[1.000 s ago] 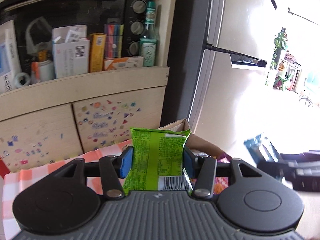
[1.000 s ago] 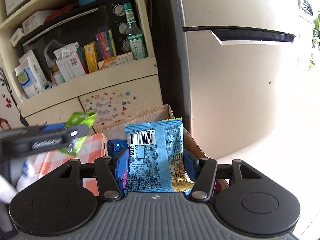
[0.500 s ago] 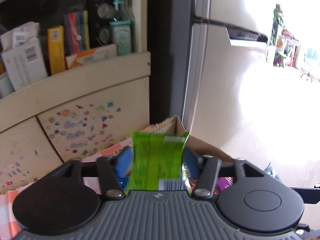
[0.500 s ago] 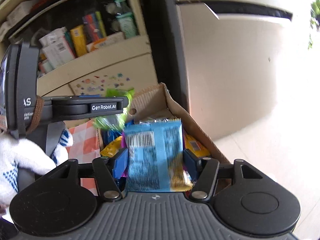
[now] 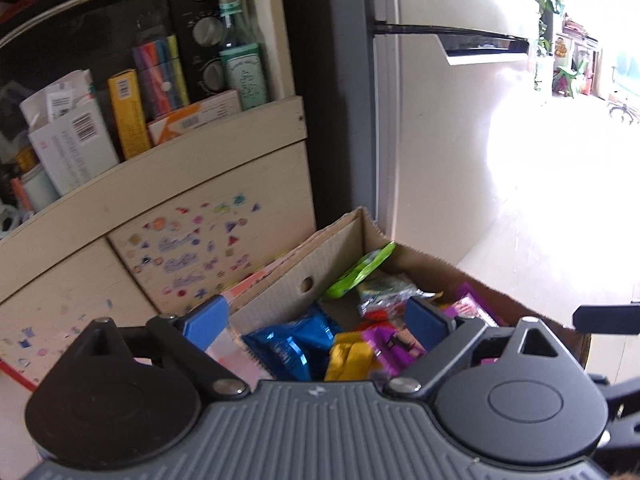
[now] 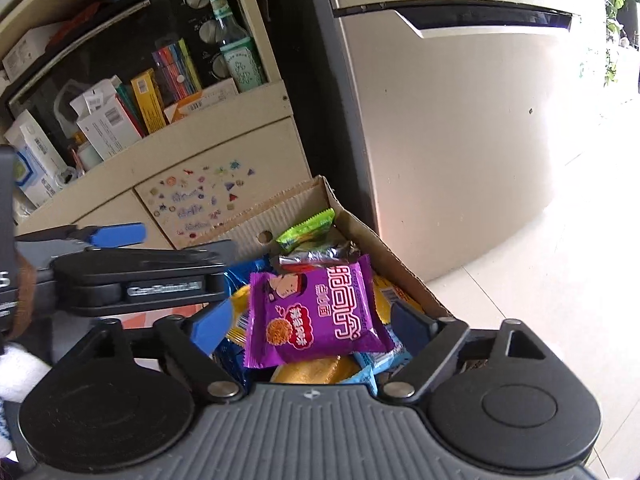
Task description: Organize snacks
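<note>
A cardboard box (image 5: 276, 280) (image 6: 360, 228) holds several snack packets. The green packet (image 5: 360, 268) (image 6: 306, 228) leans in the box's far corner. A purple packet (image 6: 316, 312), a blue packet (image 5: 292, 344) and a yellow one (image 5: 348, 358) lie in the pile; the light-blue packet (image 6: 376, 360) lies under the purple one. My left gripper (image 5: 316, 320) is open and empty above the box. My right gripper (image 6: 312, 322) is open and empty just over the purple packet. The left gripper also shows in the right wrist view (image 6: 120, 236).
A cream shelf unit (image 5: 180, 184) with boxes, a bottle (image 5: 242, 60) and a black oven stands behind the box. A fridge (image 6: 440, 120) stands to the right. A checked orange cloth (image 5: 248, 284) lies under the box.
Both grippers opened. The green packet dropped from the left one into the box's far corner. The light-blue packet dropped from the right one into the pile.
</note>
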The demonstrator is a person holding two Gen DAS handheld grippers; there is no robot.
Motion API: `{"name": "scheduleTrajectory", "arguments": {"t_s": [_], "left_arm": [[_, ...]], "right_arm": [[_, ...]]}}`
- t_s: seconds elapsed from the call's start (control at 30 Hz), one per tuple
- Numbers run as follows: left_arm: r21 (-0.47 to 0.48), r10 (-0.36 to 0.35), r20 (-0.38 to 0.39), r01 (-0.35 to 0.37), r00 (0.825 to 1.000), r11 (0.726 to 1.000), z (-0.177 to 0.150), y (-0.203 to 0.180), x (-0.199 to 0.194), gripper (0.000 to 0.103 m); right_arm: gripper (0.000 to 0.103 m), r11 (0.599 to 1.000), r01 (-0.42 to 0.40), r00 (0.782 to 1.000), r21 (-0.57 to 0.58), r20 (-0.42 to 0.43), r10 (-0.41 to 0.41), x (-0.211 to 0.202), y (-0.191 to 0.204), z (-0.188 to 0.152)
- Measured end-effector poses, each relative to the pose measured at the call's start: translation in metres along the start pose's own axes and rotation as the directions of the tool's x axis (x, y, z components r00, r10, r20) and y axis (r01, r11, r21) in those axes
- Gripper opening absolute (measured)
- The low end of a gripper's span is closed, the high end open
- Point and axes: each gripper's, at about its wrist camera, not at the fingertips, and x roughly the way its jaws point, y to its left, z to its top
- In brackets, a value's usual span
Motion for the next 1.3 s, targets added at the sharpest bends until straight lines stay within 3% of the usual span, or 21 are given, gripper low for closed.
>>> {"name": "scheduleTrajectory", "arguments": {"t_s": [0.3, 0.67, 0.93, 1.1, 1.3], "left_arm": [[-0.042, 0.034, -0.034, -0.035, 0.999, 0.998, -0.009, 0.019, -0.005, 0.096], [-0.084, 0.01, -0.062, -0.015, 0.998, 0.996, -0.02, 0.025, -0.01, 0.1], [-0.077, -0.001, -0.088, -0.005, 0.996, 0.997, -0.028, 0.03, -0.003, 0.101], [-0.012, 0.006, -0.08, -0.008, 0.997, 1.0, -0.028, 0.026, -0.003, 0.102], [-0.027, 0.002, -0.092, -0.005, 0.996, 1.0, -0.031, 0.029, -0.001, 0.102]], "right_arm": [[0.097, 0.996, 0.09, 0.996, -0.022, -0.016, -0.09, 0.006, 0.0, -0.002], [0.102, 0.983, 0.183, 0.983, -0.01, -0.014, -0.183, 0.01, 0.003, -0.003], [0.103, 0.972, 0.228, 0.973, -0.051, -0.016, -0.229, 0.015, 0.011, -0.004], [0.103, 0.965, 0.247, 0.968, -0.085, -0.019, -0.25, 0.018, 0.015, -0.007], [0.103, 0.961, 0.257, 0.964, -0.106, -0.042, -0.263, 0.022, 0.019, -0.009]]}}
